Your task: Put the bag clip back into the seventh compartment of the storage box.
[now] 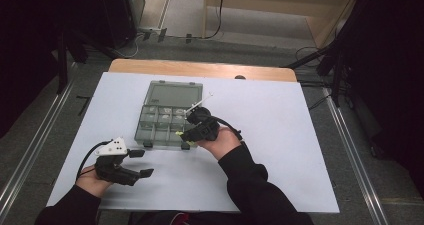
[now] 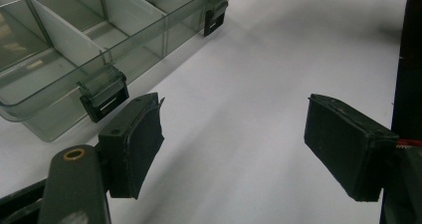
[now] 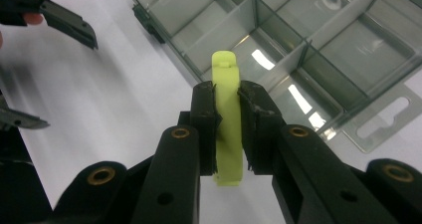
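Right now the right gripper [image 3: 229, 117] pinches a yellow-green clip [image 3: 228, 92] upright between its pads, above the clear box's [image 3: 318, 50] near compartments; the left gripper [image 2: 234, 149] rests spread beside the box.

Left tool [image 1: 144, 162] agape, right tool [image 3: 229, 109] clamped.

Dim room, bright sheet [image 1: 280, 135]; soft shadows, glare perhaps on plastic dividers.

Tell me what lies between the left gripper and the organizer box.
Nothing: in the left gripper view, bare white table runs from the open left gripper to the organizer box, whose front latch sits just beyond one pad.
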A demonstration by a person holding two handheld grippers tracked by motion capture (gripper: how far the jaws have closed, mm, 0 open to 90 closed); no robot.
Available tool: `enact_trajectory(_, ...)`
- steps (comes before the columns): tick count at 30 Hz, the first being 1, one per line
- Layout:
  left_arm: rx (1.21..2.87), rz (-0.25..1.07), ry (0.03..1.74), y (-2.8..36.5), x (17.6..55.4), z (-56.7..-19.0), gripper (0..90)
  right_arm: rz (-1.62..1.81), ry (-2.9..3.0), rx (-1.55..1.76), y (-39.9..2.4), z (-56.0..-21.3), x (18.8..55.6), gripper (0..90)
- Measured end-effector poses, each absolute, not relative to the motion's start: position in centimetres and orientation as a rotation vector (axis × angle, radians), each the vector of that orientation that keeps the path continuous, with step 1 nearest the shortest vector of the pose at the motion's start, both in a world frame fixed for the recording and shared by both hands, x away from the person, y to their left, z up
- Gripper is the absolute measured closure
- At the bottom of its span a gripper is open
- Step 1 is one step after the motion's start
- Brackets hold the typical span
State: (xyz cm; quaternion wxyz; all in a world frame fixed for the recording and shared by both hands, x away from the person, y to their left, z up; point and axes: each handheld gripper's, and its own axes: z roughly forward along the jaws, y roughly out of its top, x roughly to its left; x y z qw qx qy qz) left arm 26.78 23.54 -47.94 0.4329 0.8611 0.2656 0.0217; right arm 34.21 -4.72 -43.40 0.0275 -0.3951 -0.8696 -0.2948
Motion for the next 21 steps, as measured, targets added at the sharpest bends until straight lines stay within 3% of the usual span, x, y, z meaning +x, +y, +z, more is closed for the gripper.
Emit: enact_trajectory(21,2.148,0.053,0.662,23.5,26.8,-48.0,22.3,-0.907,-2.683,-1.333,-2.6,-43.9,35.7,79.1)
